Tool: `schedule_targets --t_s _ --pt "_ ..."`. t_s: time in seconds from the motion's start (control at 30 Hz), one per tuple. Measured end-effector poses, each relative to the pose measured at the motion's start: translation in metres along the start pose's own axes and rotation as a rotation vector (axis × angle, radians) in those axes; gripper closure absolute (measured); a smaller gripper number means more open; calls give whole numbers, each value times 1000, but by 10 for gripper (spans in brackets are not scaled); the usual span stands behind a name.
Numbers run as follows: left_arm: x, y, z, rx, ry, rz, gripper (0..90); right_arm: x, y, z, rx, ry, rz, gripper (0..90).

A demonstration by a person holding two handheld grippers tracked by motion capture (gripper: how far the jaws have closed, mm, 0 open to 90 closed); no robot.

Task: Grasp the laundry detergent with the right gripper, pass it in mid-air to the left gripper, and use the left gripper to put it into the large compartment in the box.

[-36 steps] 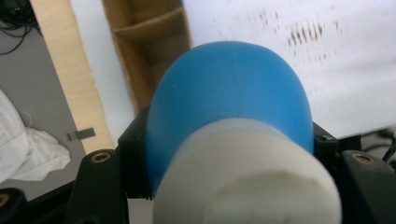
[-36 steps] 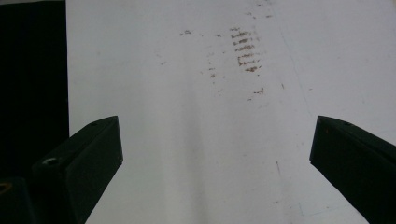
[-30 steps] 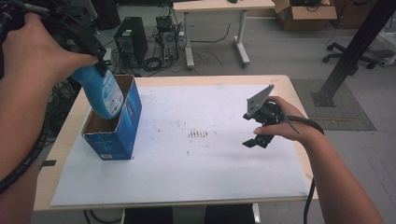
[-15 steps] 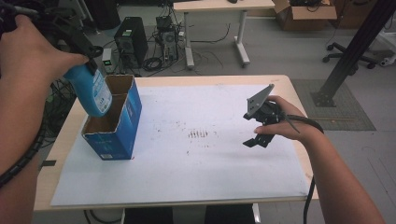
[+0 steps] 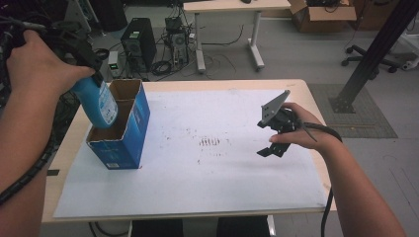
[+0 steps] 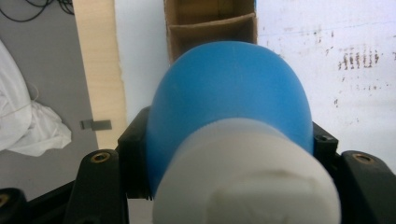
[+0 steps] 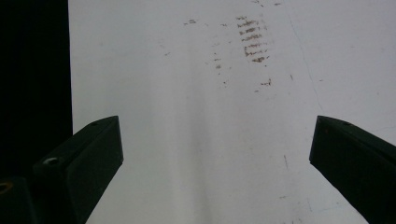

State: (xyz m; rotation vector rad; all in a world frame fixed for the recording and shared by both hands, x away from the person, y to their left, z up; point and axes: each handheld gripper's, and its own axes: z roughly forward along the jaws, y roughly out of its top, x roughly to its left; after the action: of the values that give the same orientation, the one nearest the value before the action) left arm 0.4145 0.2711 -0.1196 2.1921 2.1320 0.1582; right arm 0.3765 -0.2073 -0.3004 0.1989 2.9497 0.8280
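A blue bottle (image 5: 100, 104) with a white cap (image 6: 247, 179) hangs tilted over the blue cardboard box (image 5: 129, 134). Its base sits at the mouth of the box's near compartment. My left gripper (image 5: 93, 78) is shut on the bottle's neck, and in the left gripper view the black jaws flank the bottle (image 6: 229, 93) on both sides. The box (image 6: 210, 18) has a cardboard divider inside. My right gripper (image 5: 264, 138) hovers over the white paper (image 5: 207, 177) at the table's right, open with nothing between its jaws (image 7: 215, 154).
The white paper (image 7: 187, 93) covers most of the wooden table (image 5: 66, 148) and bears brown smudges (image 5: 210, 142) near its middle. Beyond the table stand a computer tower (image 5: 138, 42), cables, another desk and an office chair.
My left hand has come down a little with the bottle, bringing its base to the box's near compartment. The right hand has not moved.
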Motion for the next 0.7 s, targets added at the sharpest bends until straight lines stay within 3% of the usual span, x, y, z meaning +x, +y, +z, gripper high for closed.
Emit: schedule_targets --t_s 0.4,0.7 --pt "1 -1 34 28 1 12 378 1 2 4 -19 -6 -7 25" --pt "1 0 54 54 10 50 378 1 4 5 -26 -5 -3 26"
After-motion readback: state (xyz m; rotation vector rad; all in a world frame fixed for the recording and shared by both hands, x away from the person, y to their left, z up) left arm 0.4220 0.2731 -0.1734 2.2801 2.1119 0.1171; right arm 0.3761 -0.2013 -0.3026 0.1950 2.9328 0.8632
